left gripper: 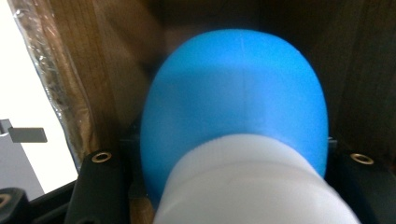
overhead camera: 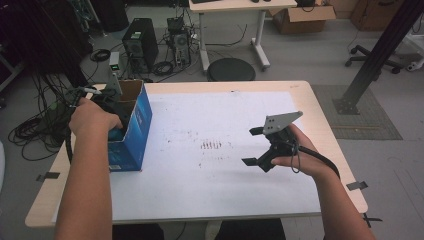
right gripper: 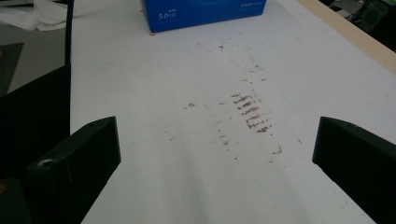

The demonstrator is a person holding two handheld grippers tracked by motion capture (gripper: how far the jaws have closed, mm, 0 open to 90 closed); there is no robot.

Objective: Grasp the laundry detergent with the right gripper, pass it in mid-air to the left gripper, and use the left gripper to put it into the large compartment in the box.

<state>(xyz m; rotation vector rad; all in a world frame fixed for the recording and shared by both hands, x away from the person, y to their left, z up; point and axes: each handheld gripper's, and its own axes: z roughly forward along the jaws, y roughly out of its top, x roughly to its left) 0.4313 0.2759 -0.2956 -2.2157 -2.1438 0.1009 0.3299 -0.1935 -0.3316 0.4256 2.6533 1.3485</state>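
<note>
At about nine o'clock on the table (overhead camera: 300, 95), near its left edge, stands an open blue box (overhead camera: 131, 135) with brown cardboard inner walls, and the left gripper (overhead camera: 111, 107) reaches down into it from the person's left hand (overhead camera: 90, 120). In the left gripper view a blue and white object (left gripper: 236, 121) sits close before the lens, its rounded blue end pointing away and its white part nearest the camera, with the brown inner wall of the box behind it and beside it. The black jaws stand tight against either side of this object, clamped on it, so the thing is held inside the box. The right gripper (overhead camera: 256, 146) hovers at roughly three o'clock on the table, well apart from the box, carried by the right hand (overhead camera: 300, 155), with its grey three-cornered plate on top and its jaws pointing toward nine o'clock. Those jaws are spread wide with nothing between them; in the right gripper view they frame bare white sheet (right gripper: 196, 154) and a patch of brown smudges (right gripper: 250, 112), with the blue box at twelve o'clock in that picture. The white sheet covers most of the tabletop, and the smudges lie near its centre, between the box and the right gripper.
</note>
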